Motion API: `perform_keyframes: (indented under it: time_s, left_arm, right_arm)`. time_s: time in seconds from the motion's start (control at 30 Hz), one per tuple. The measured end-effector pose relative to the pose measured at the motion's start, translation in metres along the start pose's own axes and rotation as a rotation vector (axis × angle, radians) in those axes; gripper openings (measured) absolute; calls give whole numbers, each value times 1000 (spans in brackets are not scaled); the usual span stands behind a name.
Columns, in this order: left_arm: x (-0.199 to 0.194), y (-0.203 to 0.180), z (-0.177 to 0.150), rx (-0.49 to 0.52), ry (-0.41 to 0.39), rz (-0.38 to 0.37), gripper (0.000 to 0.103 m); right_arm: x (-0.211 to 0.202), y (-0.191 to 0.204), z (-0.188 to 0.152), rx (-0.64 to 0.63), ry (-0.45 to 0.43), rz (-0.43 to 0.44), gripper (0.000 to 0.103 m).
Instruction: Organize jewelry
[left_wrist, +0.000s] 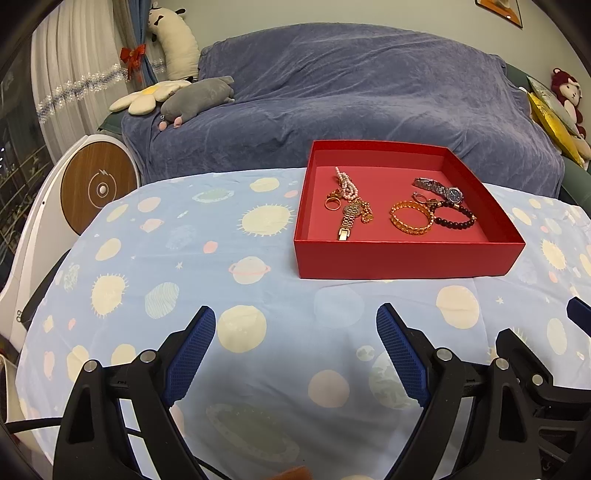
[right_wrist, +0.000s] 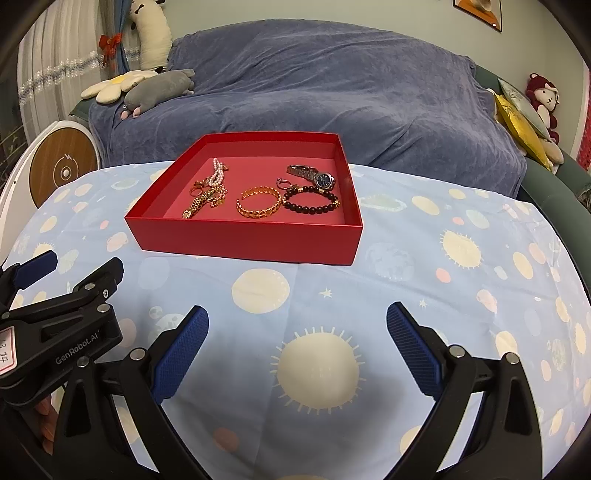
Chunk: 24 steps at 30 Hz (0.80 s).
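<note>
Jewelry (left_wrist: 400, 203) lies tangled in a red tray (left_wrist: 406, 258) at upper right; both grippers, left (left_wrist: 295, 332) and right (right_wrist: 297, 330), hang wide open and empty, so a careless pinch could drag neighbouring pieces along.

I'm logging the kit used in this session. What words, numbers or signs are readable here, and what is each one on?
"GenRobot.AI": white lettering on the black body of the left tool, seen in the right wrist view.
"3 14" (partly cut off at the frame edge): handwritten on a white sticker on that same tool.
Lightning-bolt symbol: on the round wooden disc.
Watch dial: too small to read.
</note>
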<state>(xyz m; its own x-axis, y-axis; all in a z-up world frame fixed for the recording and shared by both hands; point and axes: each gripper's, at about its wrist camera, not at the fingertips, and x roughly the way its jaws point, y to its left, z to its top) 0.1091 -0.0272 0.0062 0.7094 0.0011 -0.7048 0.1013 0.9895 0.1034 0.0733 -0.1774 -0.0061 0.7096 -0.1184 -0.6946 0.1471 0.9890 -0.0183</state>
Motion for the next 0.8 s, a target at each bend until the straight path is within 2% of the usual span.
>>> perform_keyframes:
  time_s: [0.8]
  left_arm:
    - [2, 1, -1, -7, 7, -4, 86]
  right_arm:
    - [0, 1, -2, -2, 0, -1, 95]
